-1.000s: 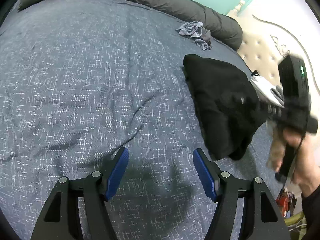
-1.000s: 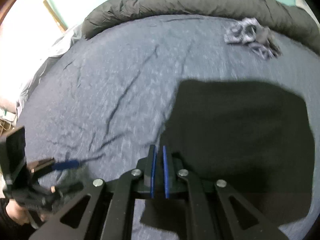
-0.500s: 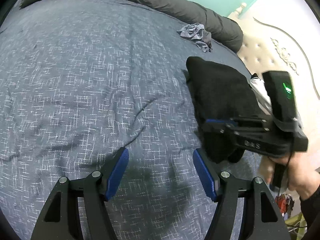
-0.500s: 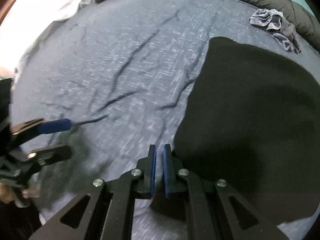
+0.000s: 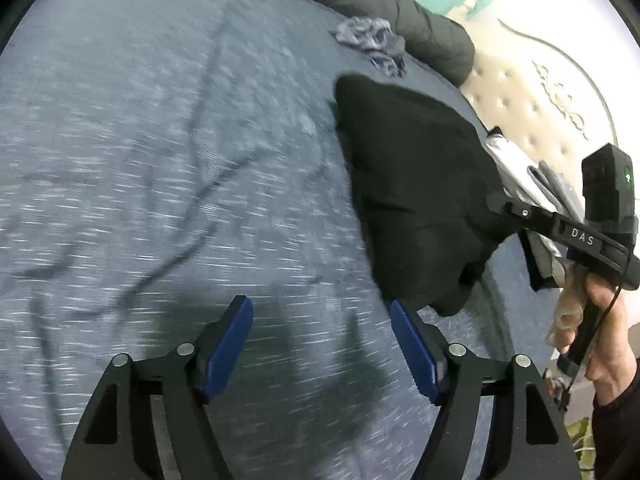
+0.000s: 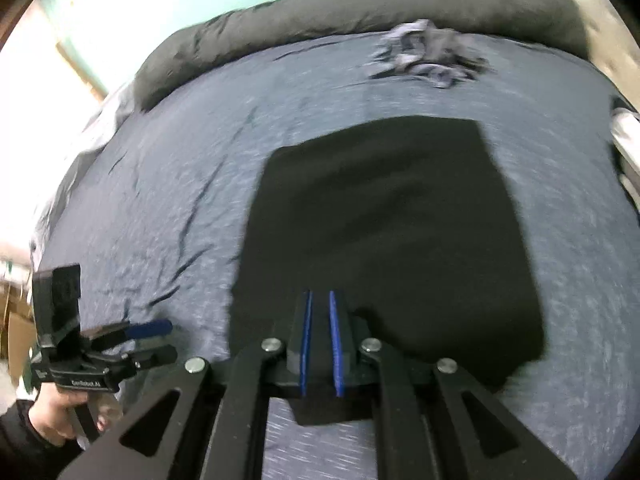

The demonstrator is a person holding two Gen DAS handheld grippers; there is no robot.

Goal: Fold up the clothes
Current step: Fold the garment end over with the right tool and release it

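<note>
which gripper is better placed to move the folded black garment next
Right. The right gripper sits at the black garment's near edge, jaws just opening, while the left gripper hangs open over bare bedsheet beside it.

Each hand-held gripper is a black frame with silver screws and 2 blue pads: left hand-held gripper (image 5: 322,344), right hand-held gripper (image 6: 319,344). The right one bears white "DAS" lettering, a green light and a thin black cable. Both sleeves are dark.
</note>
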